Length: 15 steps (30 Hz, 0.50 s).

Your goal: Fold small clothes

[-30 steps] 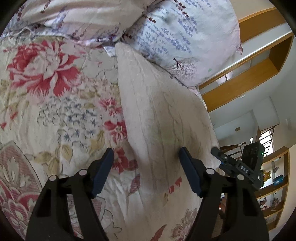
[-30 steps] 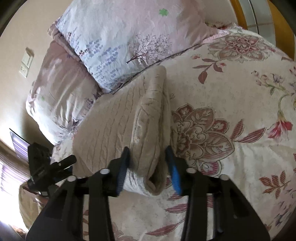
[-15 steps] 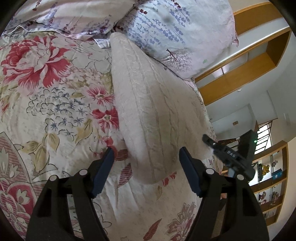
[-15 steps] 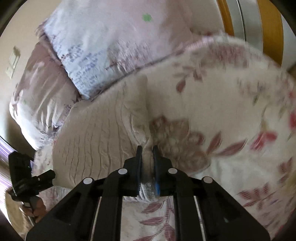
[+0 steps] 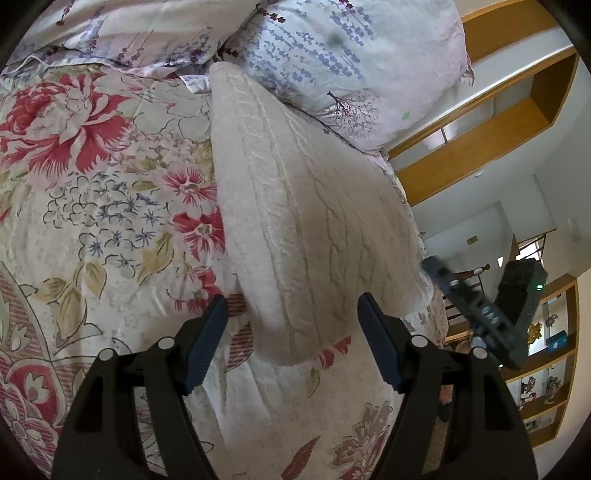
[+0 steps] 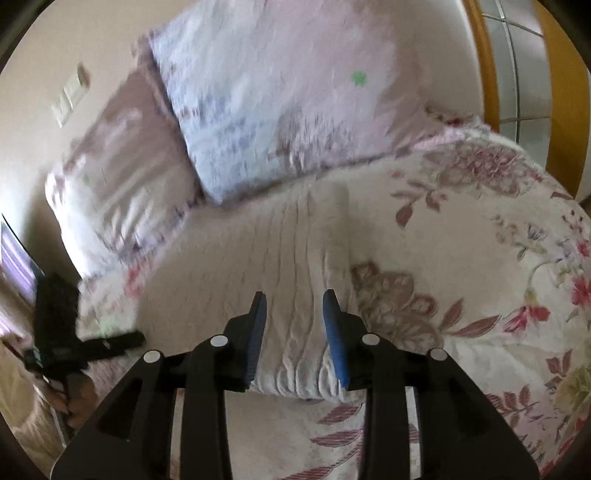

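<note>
Left wrist view: cream knit garment [image 5: 306, 229] is lying folded mid-frame on the floral bed [image 5: 110, 221], top end touching a pillow [image 5: 351, 62]. Soft, light, floppy; best pinched at a hem corner. Left gripper [image 5: 291, 332] is angling down, jaws released, empty.

Right wrist view: right gripper [image 6: 293, 325] is angling down over the garment's near edge, jaws opening, fabric between them, not pinched.

You're working over a bed with a cream floral-printed bedspread [image 5: 110, 221]; two pale lavender-print pillows [image 6: 280, 96] lean on a beige wall [image 6: 74, 33]. Beside you, honey-coloured wooden shelves [image 5: 480, 147] line white walls in daylight.
</note>
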Available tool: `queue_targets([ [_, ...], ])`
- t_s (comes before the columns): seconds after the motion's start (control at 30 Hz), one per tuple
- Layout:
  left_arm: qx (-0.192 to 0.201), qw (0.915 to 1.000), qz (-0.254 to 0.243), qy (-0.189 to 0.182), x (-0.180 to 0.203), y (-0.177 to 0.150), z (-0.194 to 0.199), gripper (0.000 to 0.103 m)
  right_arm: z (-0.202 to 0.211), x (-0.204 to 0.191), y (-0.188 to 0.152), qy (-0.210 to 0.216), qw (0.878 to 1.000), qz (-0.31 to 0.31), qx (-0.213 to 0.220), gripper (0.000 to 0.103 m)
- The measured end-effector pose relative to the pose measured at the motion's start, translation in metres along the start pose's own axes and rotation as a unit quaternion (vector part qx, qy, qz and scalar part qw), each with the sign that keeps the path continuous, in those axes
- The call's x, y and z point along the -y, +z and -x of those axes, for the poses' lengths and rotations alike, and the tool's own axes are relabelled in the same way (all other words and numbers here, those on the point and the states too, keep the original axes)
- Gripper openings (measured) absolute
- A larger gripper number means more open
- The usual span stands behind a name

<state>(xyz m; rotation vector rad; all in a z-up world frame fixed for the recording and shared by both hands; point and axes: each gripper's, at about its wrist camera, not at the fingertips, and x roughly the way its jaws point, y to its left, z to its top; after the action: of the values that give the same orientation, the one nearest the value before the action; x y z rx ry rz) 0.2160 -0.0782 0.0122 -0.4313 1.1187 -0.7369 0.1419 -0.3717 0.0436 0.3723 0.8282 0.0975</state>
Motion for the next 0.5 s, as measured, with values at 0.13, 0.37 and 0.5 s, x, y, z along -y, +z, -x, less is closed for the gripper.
queue_targets([
  [0.13, 0.003, 1.0000, -0.006, 0.007, 0.001, 0.000, -0.002, 0.073, -0.023, 0.000, -0.017, -0.037, 0.998, 0.030, -0.031, 0.034],
  [0.37, 0.013, 0.9999, 0.002, 0.012, -0.002, 0.007, -0.005, 0.075, -0.015, -0.006, -0.014, -0.044, 0.998, 0.040, -0.029, 0.034],
  [0.5, 0.012, 0.9999, -0.005, 0.011, 0.000, 0.008, -0.008, 0.076, -0.010, 0.002, -0.001, -0.025, 1.000, 0.004, -0.016, 0.036],
])
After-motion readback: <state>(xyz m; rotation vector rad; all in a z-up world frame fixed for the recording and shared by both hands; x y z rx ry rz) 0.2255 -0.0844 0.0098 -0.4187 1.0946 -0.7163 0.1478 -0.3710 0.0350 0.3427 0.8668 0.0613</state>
